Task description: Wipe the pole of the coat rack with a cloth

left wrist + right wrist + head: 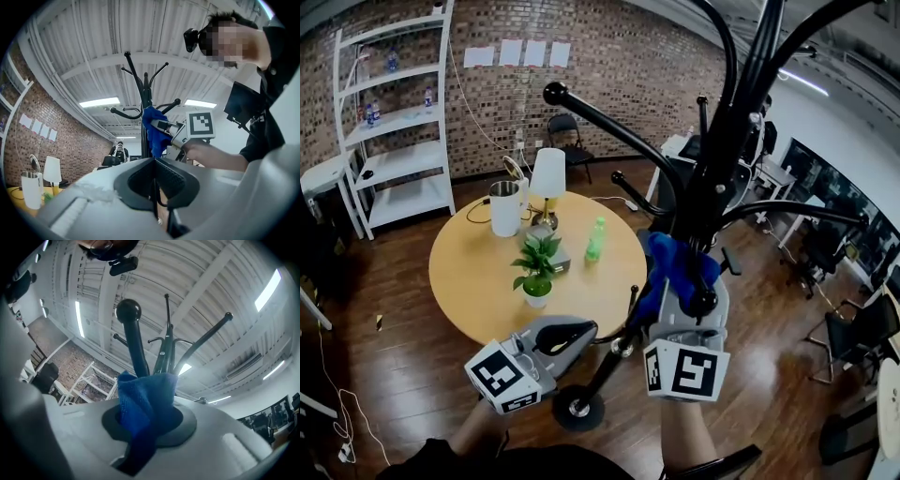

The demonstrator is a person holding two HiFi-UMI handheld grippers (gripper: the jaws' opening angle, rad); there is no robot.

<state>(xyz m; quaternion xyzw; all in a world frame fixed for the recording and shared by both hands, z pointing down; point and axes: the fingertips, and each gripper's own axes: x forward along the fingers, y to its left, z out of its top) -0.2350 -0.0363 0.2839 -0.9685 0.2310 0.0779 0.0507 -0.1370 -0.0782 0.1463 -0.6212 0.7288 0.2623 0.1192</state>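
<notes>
The blue cloth (673,265) is bunched against the coat rack's black pole (703,197), pinched in the right tongs (692,298) — its folds hide their tips and the pole behind. The left tongs (584,330) are closed on nothing near the lower pole — whether they touch it is unclear.

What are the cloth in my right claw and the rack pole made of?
Cloth: soft blue fabric, likely microfibre; nubbly weave, limp folds.
Pole: probably black-painted metal, semi-gloss; smooth, slim, with faint highlights.
</notes>
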